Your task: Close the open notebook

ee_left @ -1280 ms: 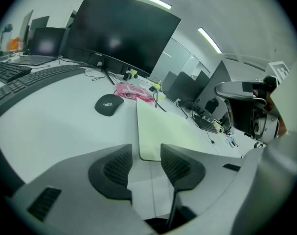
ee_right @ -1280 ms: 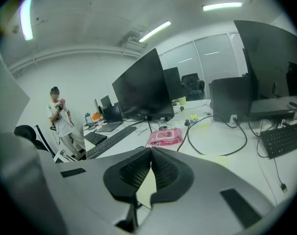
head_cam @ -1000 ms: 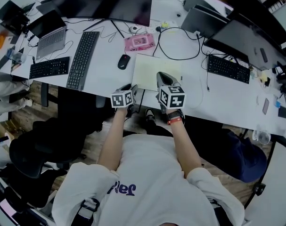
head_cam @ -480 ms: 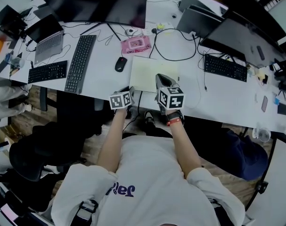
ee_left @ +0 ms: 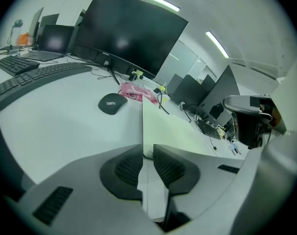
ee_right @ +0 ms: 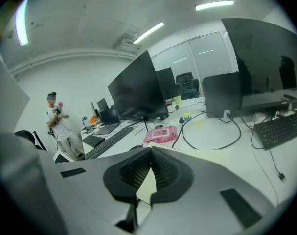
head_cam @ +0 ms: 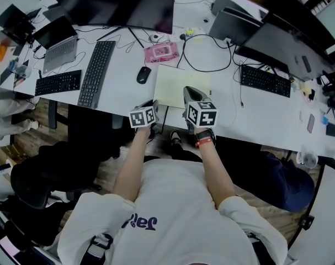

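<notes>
A white office surface (head_cam: 222, 101) fills the head view; the pale notebook (head_cam: 175, 84) lies flat by its near edge, left tool (head_cam: 155, 102) at the near-left corner, right tool (head_cam: 188, 90) above the page; left gripper view: jaws narrow, just closing, the notebook's left edge between them; right gripper view: jaw tips meet.

Up top, a loose white short-sleeved T-shirt (head_cam: 178, 203), creased at the shoulders, purple lettering (head_cam: 141, 221) across the front, a red band (head_cam: 205, 142) round the right wrist, a dark buckled strap (head_cam: 102, 243) low on the left side.
</notes>
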